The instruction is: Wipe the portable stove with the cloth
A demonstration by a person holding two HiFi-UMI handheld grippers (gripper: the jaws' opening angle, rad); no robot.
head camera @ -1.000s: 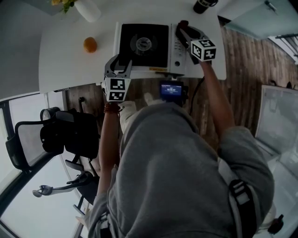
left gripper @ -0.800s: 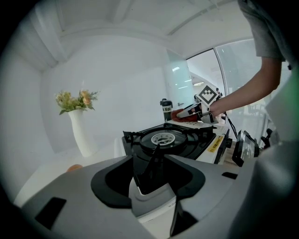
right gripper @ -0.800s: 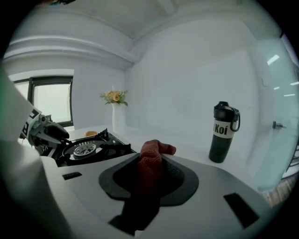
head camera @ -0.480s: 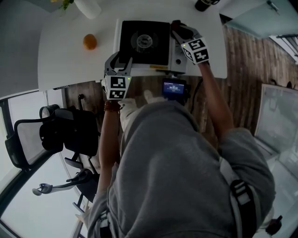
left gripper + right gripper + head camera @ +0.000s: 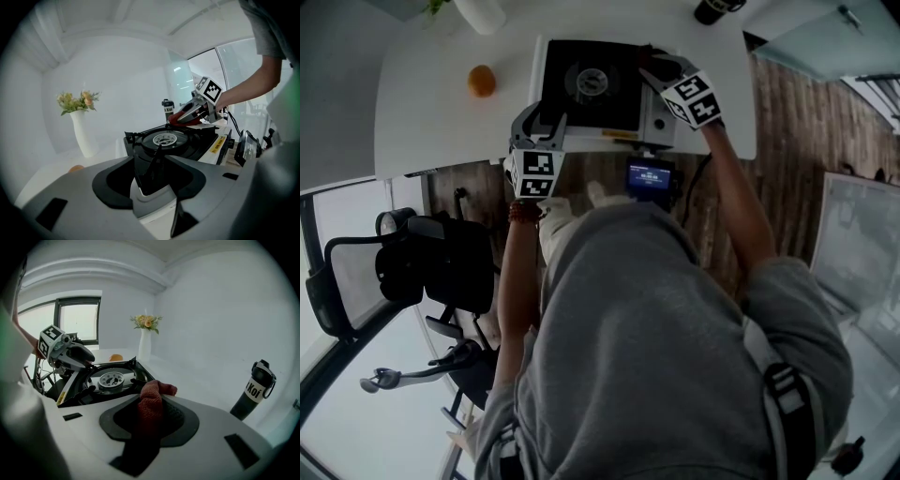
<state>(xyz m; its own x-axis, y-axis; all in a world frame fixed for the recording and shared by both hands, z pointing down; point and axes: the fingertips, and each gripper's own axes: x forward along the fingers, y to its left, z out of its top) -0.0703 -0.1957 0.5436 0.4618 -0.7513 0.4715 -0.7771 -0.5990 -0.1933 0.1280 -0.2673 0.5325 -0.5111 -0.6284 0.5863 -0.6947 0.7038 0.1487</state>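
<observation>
White surface [image 5: 431, 112]; our right claw [image 5: 152, 398] pinches soft, limp cloth [image 5: 160, 389] at 3 o'clock on stove [image 5: 591, 89]; left claw [image 5: 157, 152] clamps its corner.

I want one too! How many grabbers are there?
2. The left gripper is at the stove's near left corner; the right gripper, holding the red cloth, is at the stove's right side.

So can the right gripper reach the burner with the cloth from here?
Probably yes. The right gripper, shut on the cloth, is at the right side of the stove; the burner lies just ahead with nothing between.
</observation>
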